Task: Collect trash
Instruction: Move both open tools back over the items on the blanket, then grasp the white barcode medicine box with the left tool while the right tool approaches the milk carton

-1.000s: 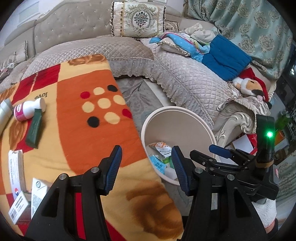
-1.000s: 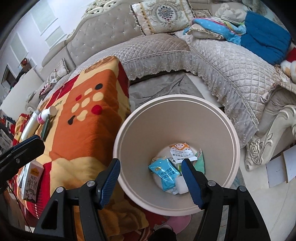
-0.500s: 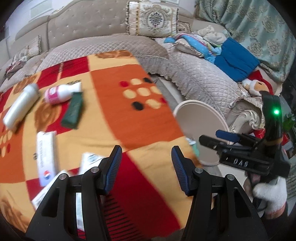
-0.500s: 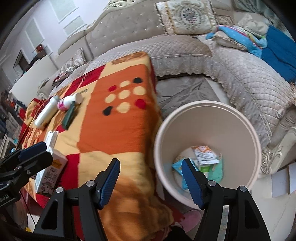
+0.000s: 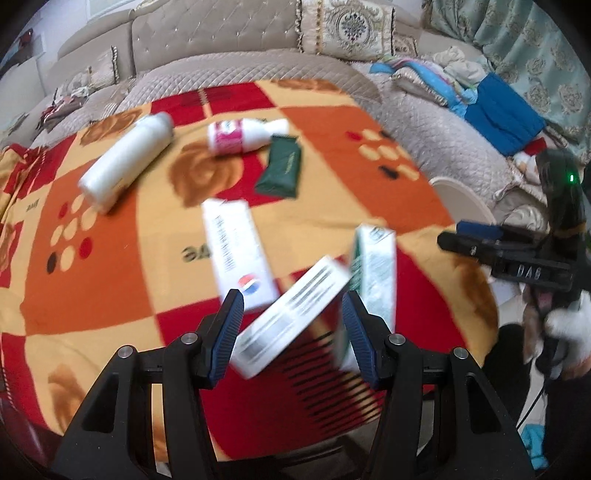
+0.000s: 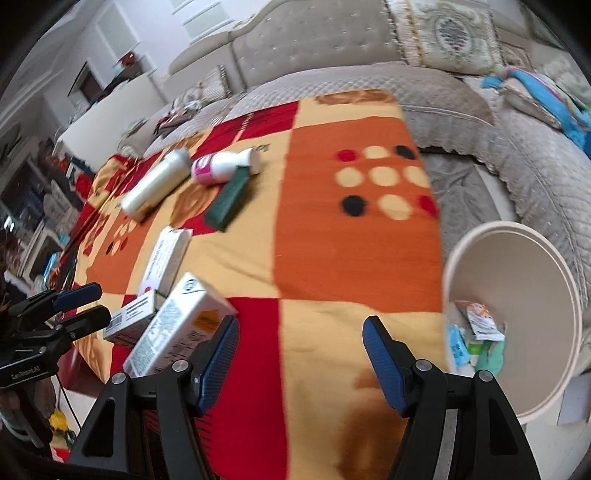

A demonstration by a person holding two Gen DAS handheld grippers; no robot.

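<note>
Trash lies on a table under an orange, red and yellow blanket [image 5: 332, 177]. A white barcode box [image 5: 291, 314] lies just ahead of my open left gripper [image 5: 291, 332], between its fingers. A green and white carton [image 5: 373, 269] stands beside it, and a white box with a red and blue logo [image 5: 236, 251] lies to the left. Farther off lie a dark green packet [image 5: 282, 168], a pink-labelled bottle [image 5: 240, 136] and a white bottle [image 5: 125, 162]. My right gripper [image 6: 301, 354] is open and empty over the blanket. The beige bin [image 6: 517, 266] holds several wrappers [image 6: 476, 325].
A grey quilted sofa [image 5: 424, 125] wraps around the back and right of the table, with a cushion [image 5: 351, 29] and piled clothes [image 5: 502, 110]. The bin stands on the floor at the table's right corner. The right gripper shows in the left wrist view [image 5: 480, 236].
Both grippers have swung left, away from the bin and over the table. The boxes have come close in front of the left gripper. Both stay open.
</note>
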